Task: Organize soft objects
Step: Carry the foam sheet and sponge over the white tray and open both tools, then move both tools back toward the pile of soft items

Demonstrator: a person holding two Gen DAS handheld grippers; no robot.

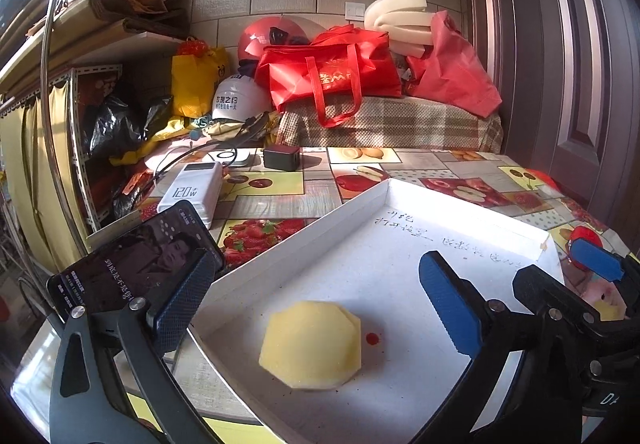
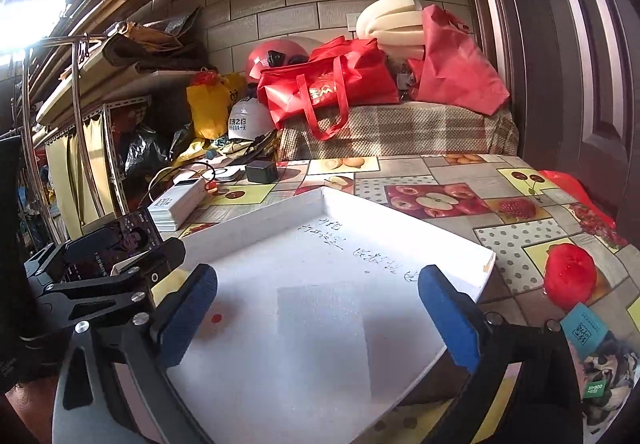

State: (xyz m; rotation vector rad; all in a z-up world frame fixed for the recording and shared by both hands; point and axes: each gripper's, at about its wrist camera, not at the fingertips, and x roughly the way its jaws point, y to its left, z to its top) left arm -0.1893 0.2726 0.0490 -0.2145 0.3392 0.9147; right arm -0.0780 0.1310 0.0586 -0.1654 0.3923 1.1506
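**On the tray: one sponge, both grippers released**

Between the wide-open left gripper (image 1: 320, 308) fingers, untouched, a yellow sponge (image 1: 311, 345) lies in the white tray (image 1: 304, 220). Right gripper (image 2: 318, 316) gapes empty over the tray; a red sponge (image 2: 570, 276) sits on the tablecloth (image 2: 452, 172) at 3 o'clock.

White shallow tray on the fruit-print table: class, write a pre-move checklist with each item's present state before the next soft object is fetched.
1. Yellow octagonal sponge lies inside the white shallow tray: ok.
2. Left hand-held gripper open, gripping nothing: ok.
3. Right hand-held gripper open and empty: ok.
4. Red soft object in the tray: not ok, it sits on the fruit-print tablecloth beside the tray.
5. Free space in the tray: ok.
6. Other soft objects left to sort: cannot tell.
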